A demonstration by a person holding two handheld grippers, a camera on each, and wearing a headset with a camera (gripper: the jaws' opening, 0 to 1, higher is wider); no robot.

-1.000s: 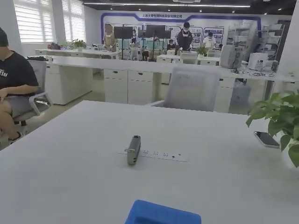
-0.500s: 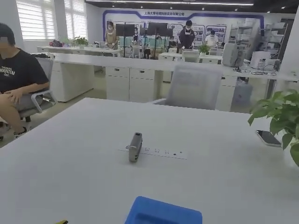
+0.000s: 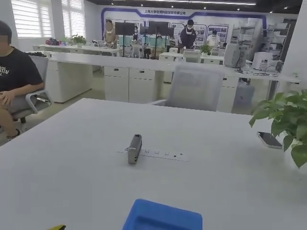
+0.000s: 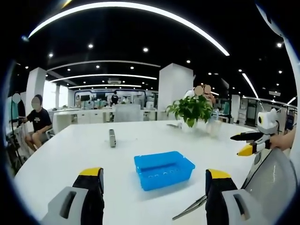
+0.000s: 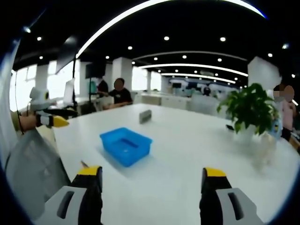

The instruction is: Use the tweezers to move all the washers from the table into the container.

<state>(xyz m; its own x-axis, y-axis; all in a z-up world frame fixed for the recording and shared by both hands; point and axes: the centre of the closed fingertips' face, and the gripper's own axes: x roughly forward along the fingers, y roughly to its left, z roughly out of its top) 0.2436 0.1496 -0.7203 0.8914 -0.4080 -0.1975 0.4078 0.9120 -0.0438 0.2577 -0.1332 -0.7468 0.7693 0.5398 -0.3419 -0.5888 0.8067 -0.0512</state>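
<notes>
**A:** Where were the tweezers (image 4: 188, 212)?

**B:** Flat on the white table (image 4: 70, 154), on the near side of the blue container (image 4: 164, 168). In the left gripper view they were just beside the right-hand jaw.

**A:** Which way did they run?

**B:** Their long axis ran on a slant in that view, from lower left up to the right. The lower-left end tapered to a fine point. The other end went behind the jaw.

**A:** What were they like?

**B:** Slim, grey and metallic, with a dull shine.

**A:** And the container?

**B:** A shallow rectangular tray, open on top, with a flared rim. It looked like smooth plastic. Small round marks showed on its floor, too small to tell what they were.

**A:** What about the grippers?

**B:** The left gripper (image 4: 154, 176) had its yellow-tipped black jaws spread wide, with nothing between them. The right gripper (image 5: 152, 172) was the same, released and empty, and faced the container from the other side.

**A:** Anything else on the table?

**B:** A rounded grey device (image 3: 135, 148) lay beyond the container. A leafy green plant (image 3: 285, 122) and a dark, flat phone (image 3: 269, 139) were off to the right.
</notes>
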